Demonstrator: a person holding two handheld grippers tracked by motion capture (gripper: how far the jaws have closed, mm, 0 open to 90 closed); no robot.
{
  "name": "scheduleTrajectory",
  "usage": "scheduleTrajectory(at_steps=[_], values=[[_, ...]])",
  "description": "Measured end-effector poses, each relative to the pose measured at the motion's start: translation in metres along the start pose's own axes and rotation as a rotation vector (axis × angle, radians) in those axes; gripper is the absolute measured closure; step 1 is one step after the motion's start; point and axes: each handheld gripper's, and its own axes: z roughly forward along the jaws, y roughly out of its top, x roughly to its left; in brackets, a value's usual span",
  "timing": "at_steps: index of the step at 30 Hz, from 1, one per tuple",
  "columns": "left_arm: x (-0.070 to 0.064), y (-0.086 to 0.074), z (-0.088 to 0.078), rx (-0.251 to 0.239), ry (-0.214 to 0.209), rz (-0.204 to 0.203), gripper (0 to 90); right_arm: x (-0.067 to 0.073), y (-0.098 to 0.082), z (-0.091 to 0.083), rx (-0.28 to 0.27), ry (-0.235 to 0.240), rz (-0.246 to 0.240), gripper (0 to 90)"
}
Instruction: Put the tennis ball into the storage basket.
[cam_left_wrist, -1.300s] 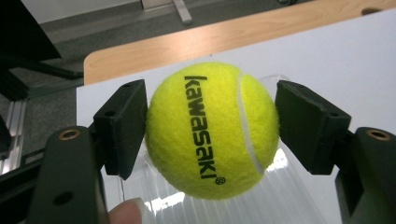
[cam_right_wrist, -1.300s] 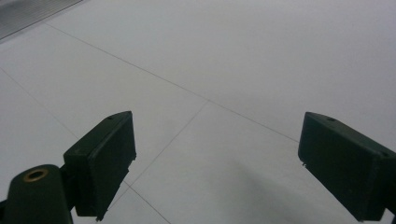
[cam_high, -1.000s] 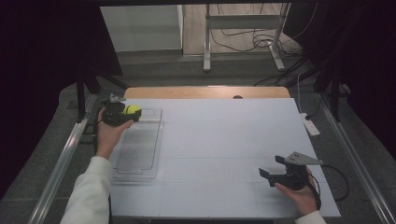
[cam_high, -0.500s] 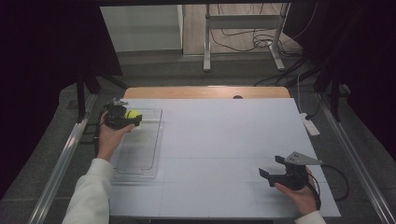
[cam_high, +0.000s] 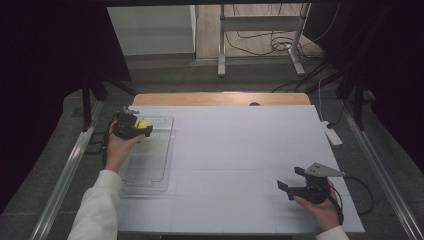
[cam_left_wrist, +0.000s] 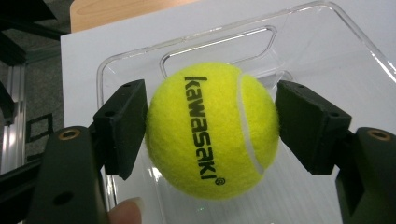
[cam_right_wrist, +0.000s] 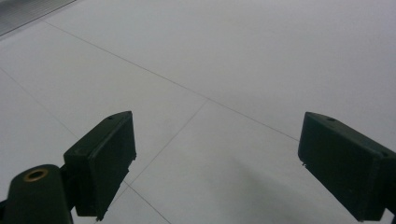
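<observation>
Tabletop (cam_high: 240, 150): white, marked by thin seam lines, lying on a wooden board (cam_high: 220, 98) whose far edge is showing beyond it. Metal rails are running along both long sides.

Room: dark drapes are hanging left and right; a grey floor (cam_high: 210, 75) is stretching behind the tabletop, with a metal stand (cam_high: 260, 37) and loose cables (cam_high: 260, 45) sitting on it. A white power strip (cam_high: 332, 135) is resting at the tabletop's right edge.

Tray (cam_high: 150, 165): clear plastic, oblong, with a slot handle at its far end, lying flat near the tabletop's left edge. Its floor is looking bare in the high view; the ball is hovering over its far end, and whether it is touching the tray floor I cannot tell.

Tennis ball (cam_left_wrist: 212, 128): yellow, printed "kawasaki" in black, sitting between the jaws above the tray's far end.

Left gripper (cam_high: 136, 129): clamping the tennis ball, both black pads pressing its sides; a fingertip is showing at the bottom of the left gripper view.

Right gripper (cam_high: 291, 181): jaws standing wide apart with nothing between them, held over the bare tabletop near the right front corner, well apart from the tray.
</observation>
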Motion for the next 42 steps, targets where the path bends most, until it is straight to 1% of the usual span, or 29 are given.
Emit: scheduleTrajectory(at_steps=[9, 13, 20, 33, 35, 38, 41, 42], values=[[-0.001, 0.000, 0.004, 0.019, 0.003, 0.008, 28.4, 0.000, 0.000, 0.000, 0.002, -0.002, -0.001, 11.2], [-0.002, 0.000, 0.008, 0.040, 0.009, 0.017, 28.4, 0.000, 0.000, 0.000, 0.002, -0.001, -0.001, 11.2], [-0.003, -0.001, 0.013, 0.063, 0.013, 0.026, 28.3, 0.000, 0.000, 0.000, 0.003, -0.001, 0.000, 11.2], [-0.002, -0.003, 0.019, 0.097, 0.010, 0.021, 28.1, 0.000, -0.001, 0.000, 0.006, 0.000, 0.002, 11.2], [-0.002, -0.003, 0.019, 0.090, 0.008, 0.012, 29.8, 0.000, -0.001, 0.000, 0.006, 0.000, 0.002, 11.2], [-0.002, -0.002, 0.017, 0.081, 0.014, 0.016, 30.7, 0.000, -0.001, 0.001, 0.007, 0.001, 0.001, 11.2], [-0.001, -0.002, 0.018, 0.090, 0.014, 0.012, 28.7, 0.000, -0.001, 0.001, 0.006, 0.001, 0.001, 11.2], [-0.001, -0.002, 0.018, 0.086, 0.016, 0.011, 26.5, 0.000, -0.001, 0.000, 0.006, 0.001, 0.002, 11.2]])
